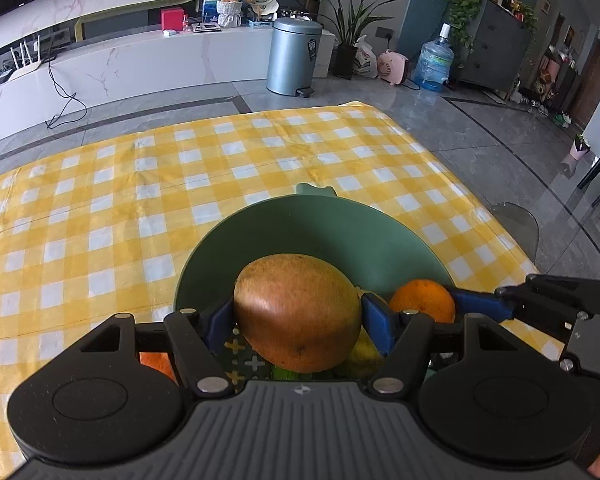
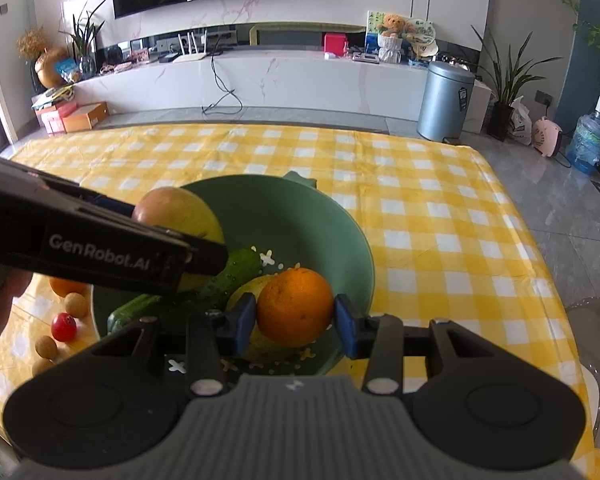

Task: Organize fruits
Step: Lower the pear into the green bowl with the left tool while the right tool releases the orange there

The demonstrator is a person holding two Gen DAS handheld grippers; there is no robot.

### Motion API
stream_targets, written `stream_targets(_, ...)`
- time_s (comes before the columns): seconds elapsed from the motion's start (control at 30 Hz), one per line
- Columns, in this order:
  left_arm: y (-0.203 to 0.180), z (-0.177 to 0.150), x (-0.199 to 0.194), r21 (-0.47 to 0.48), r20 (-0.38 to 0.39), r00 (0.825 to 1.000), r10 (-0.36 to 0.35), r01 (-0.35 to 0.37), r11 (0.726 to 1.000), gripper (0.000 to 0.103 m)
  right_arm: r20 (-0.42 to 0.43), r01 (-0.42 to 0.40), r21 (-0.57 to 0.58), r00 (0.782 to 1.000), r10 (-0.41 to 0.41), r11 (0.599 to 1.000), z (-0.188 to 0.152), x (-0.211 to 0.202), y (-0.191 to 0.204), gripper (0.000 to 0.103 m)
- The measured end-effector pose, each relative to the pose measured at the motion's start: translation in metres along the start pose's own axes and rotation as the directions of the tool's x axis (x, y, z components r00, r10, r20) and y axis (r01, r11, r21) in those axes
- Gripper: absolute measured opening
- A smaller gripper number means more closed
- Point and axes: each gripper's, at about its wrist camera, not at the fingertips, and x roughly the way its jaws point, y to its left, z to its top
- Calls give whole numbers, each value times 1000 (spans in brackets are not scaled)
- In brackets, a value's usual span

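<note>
My left gripper (image 1: 298,316) is shut on a large mango (image 1: 298,312) and holds it over the green bowl (image 1: 300,220). The mango also shows in the right wrist view (image 2: 176,212), behind the left gripper's black body. My right gripper (image 2: 294,316) has its blue pads against both sides of an orange (image 2: 296,306) inside the green bowl (image 2: 300,216). The orange also shows in the left wrist view (image 1: 422,300). A cucumber (image 2: 204,288) and a yellow fruit (image 2: 248,292) lie in the bowl under it.
On the yellow checked tablecloth (image 2: 420,208) left of the bowl lie a red cherry tomato (image 2: 63,327), small round tan fruits (image 2: 76,305) and another orange (image 2: 66,286). The table's right edge drops to the floor; a clear chair (image 2: 596,320) stands there.
</note>
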Motion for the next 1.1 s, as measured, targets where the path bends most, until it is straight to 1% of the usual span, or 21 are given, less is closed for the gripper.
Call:
stream_targets(0.4, 14, 9, 12, -79, -15, 999, -29, 28, 997, 79, -6, 12, 18, 1000, -12, 1000, 3, 6, -3, 41)
stream_targets(0.47, 15, 9, 13, -87, -11, 1000, -20, 19, 996, 81, -7, 14, 20, 1000, -14, 1000, 4, 7, -4, 41)
stream_targets(0.57, 18, 7, 12, -104, -2, 1000, -29, 29, 994, 81, -9, 16, 20, 1000, -15, 1000, 4, 7, -4, 41)
stream_targets(0.7, 17, 8, 8, -98, 15, 1000, -8, 9, 995, 83, -10, 14, 28, 1000, -14, 1000, 4, 7, -4, 41)
stream_targets(0.8, 16, 10, -1, -86, 73, 997, 10, -4, 996, 84, -11, 16, 31, 1000, -16, 999, 4, 7, -4, 41)
stream_targets(0.83, 15, 11, -4, -81, 81, 997, 8, -1, 997, 84, -11, 17, 32, 1000, -16, 999, 5, 7, -4, 40)
stream_targets(0.97, 12, 11, -8, -51, 79, 997, 3, 1, 999, 84, -10, 20, 35, 1000, -20, 999, 6, 6, -2, 41)
stream_targets(1.0, 11, 10, -8, -45, 76, 997, 0, 3, 999, 82, -11, 23, 34, 1000, -22, 999, 7, 6, -2, 41)
stream_targets(1.1, 11, 6, -8, -47, 64, 998, -6, 9, 999, 81, -15, 28, 38, 1000, -27, 999, 7, 7, -3, 41)
